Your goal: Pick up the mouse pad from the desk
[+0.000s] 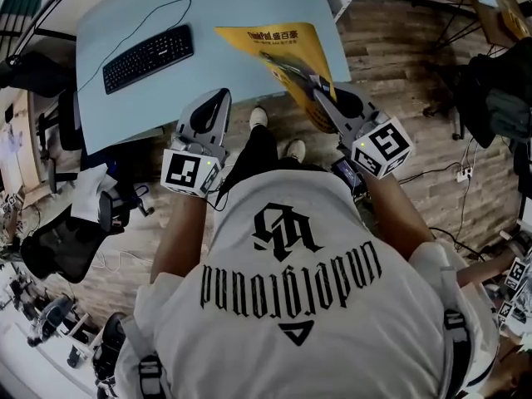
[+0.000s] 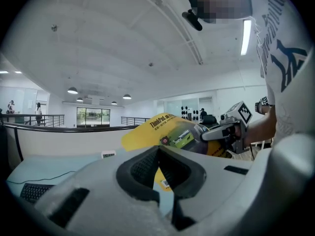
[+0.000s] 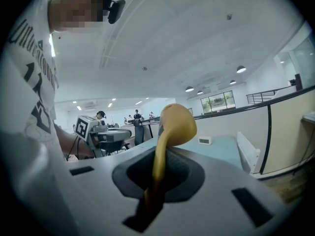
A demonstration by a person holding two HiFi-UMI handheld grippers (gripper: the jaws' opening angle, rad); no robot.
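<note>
A wooden floor [image 1: 399, 48] is seen below the person, and a large pale blue counter [image 1: 208, 81] takes up the upper part of the head view.

The yellow mouse pad [image 1: 278, 52] is seen over the near right part of the counter. Its near corner reaches past the counter's edge toward the person. In the left gripper view the pad [image 2: 157, 129] is shown lifted off the surface, its printed face tilted and its far edge curled. A black keyboard [image 1: 148, 57], with a thin cable looped behind it, lies well apart from the pad on the counter's left part.

The right claw [image 1: 320, 96] is closed on the near edge of the mouse pad. In the right gripper view the pad's thin edge is pinched between the two dark pads [image 3: 179, 173], with the jaws drawn almost fully together on it. The sheet rises from the grip and bends over in a rounded fold. Nothing else is touched by this claw.

The left claw [image 1: 223, 98] is held beside the right one, near the counter's front edge and left of the pad. In its own view the jaws are seen brought together at the tips, and nothing is gripped. A sliver of the yellow pad shows through the gap below the tips, but it lies behind the jaws and is not touched.
</note>
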